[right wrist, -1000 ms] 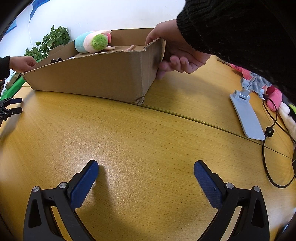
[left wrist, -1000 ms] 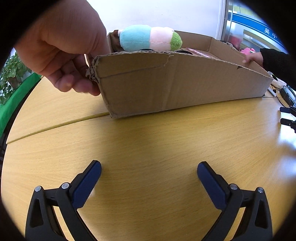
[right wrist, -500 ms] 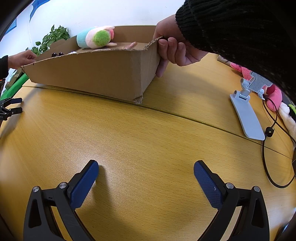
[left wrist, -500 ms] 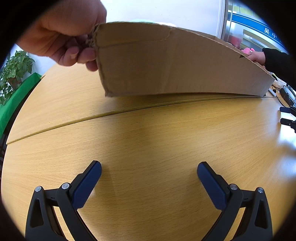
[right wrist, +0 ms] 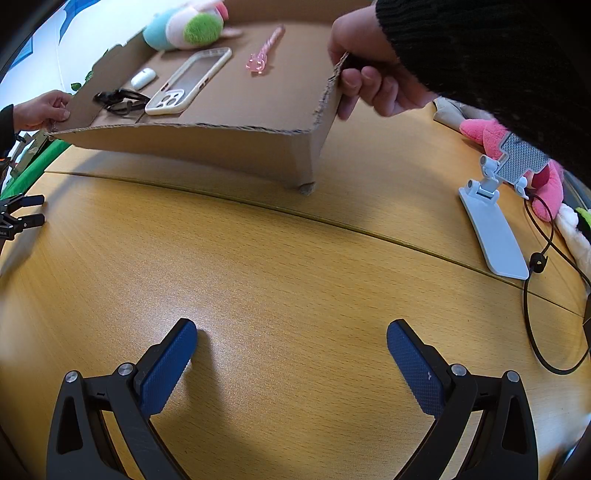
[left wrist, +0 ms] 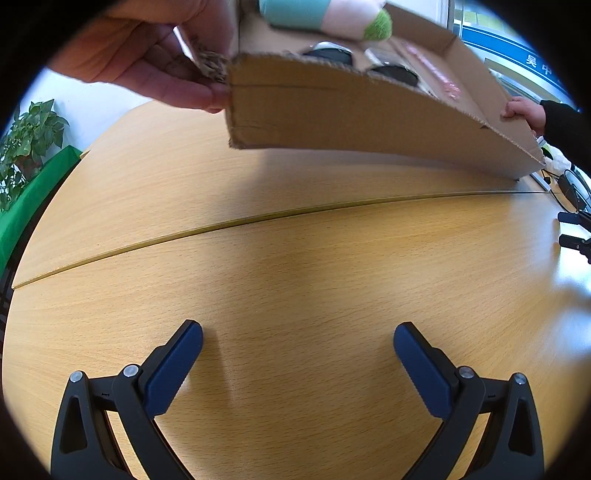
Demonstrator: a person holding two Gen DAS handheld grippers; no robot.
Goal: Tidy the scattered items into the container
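Note:
A shallow cardboard box (left wrist: 332, 114) (right wrist: 207, 142) is held by two bare hands at its ends, lifted and tilted toward me, its near edge low over the wooden table (left wrist: 295, 258). Inside lie a pastel plush toy (right wrist: 184, 27) (left wrist: 325, 14), a clear phone case (right wrist: 190, 81), a white earbud case (right wrist: 143, 78), black glasses (right wrist: 120, 100) and a pink stick (right wrist: 266, 51). My left gripper (left wrist: 297, 354) is open and empty over bare table, well short of the box. My right gripper (right wrist: 291, 350) is open and empty likewise.
A white phone stand (right wrist: 495, 221) and a black cable (right wrist: 543, 288) lie on the right of the table, with a pink plush (right wrist: 517, 162) behind them. A potted plant (left wrist: 29, 147) and green cloth (left wrist: 33, 199) stand off the left edge.
The hands have raised the box's far side and tilted it toward me, so its inside and contents show. Both grippers have stayed still and open.

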